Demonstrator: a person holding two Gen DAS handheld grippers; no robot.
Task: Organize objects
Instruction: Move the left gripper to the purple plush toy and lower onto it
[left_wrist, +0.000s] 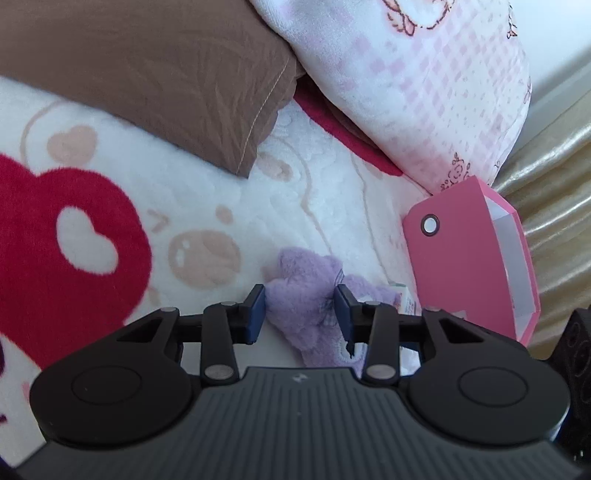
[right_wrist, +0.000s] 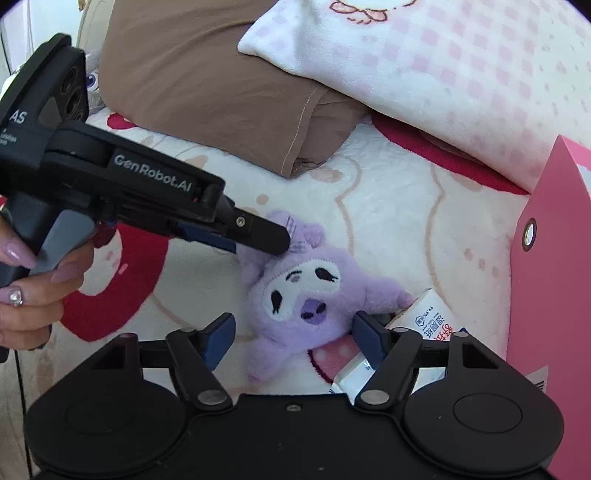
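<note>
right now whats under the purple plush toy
The purple plush toy lies on the white fleece blanket with red hearts. A white tissue packet pokes out beside its lower right; whether it reaches underneath is hidden.

The left gripper (left_wrist: 301, 308) occupies the lower centre of the frame. Its blue pads (left_wrist: 256, 314) press against both sides of a purple plush toy (left_wrist: 306, 310), which lies on a white blanket (left_wrist: 258, 206) with red hearts. A pink box (left_wrist: 465, 258) stands at the right, open side facing right. A brown pillow (left_wrist: 155, 74) fills the upper left. A pink checked pillow (left_wrist: 424, 81) fills the upper right.
</note>
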